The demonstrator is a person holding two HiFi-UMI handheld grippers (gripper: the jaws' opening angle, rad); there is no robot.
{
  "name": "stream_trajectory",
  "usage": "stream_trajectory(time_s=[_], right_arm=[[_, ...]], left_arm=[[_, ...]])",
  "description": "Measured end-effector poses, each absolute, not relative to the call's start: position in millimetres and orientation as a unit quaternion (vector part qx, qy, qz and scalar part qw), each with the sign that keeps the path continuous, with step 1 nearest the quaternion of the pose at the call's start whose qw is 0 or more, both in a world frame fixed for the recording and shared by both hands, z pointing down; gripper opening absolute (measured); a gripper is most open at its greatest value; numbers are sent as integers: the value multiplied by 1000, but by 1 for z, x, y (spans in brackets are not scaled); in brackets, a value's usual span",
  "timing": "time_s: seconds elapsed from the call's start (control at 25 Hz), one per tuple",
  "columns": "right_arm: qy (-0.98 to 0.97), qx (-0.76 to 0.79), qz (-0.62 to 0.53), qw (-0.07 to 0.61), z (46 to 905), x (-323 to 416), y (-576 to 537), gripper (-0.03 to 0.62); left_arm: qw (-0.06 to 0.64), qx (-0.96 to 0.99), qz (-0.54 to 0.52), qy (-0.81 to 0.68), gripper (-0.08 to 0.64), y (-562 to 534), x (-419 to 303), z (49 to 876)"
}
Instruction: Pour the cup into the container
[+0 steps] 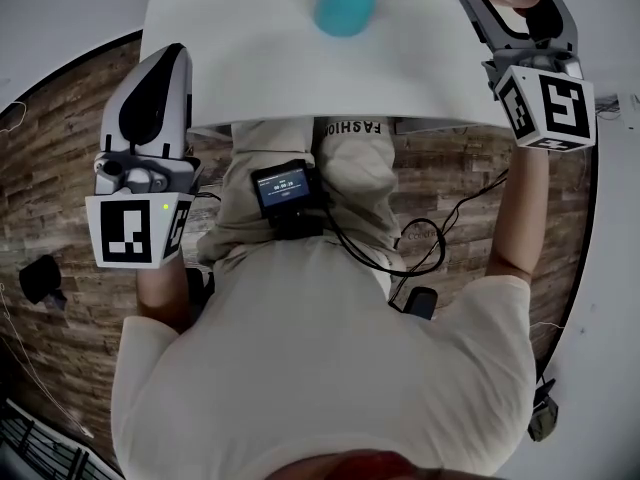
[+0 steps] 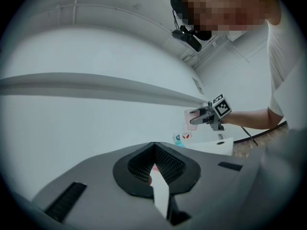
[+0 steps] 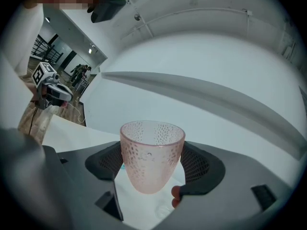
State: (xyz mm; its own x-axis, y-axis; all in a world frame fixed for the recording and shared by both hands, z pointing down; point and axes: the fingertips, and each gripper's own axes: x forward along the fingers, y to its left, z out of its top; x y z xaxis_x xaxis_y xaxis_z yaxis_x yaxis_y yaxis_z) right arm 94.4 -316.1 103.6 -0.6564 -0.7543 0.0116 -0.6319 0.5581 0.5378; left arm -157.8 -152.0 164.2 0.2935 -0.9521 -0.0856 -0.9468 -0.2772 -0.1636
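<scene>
Pink cup (image 3: 152, 155) stands upright, clamped in my right gripper (image 3: 153, 166), near the teal container (image 1: 345, 6) on the table (image 1: 250, 58); nothing is tipped yet, so the whole pour is left, and my left gripper (image 2: 153, 163) hangs closed and empty.

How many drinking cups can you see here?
1. The pink cup is clamped in the right gripper, over the white table. More could lie beyond the head view's top edge.
</scene>
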Motion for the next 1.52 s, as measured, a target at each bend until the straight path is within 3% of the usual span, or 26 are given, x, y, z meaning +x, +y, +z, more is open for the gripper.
stream_trajectory(time_s=[0.64, 1.52], right_arm=[[-896, 398, -143, 134, 167, 125, -331, 373], [-909, 353, -4, 220, 276, 125, -338, 373]], left_arm=[[63, -802, -4, 594, 11, -159, -161, 178], [28, -810, 1, 586, 11, -158, -147, 198]])
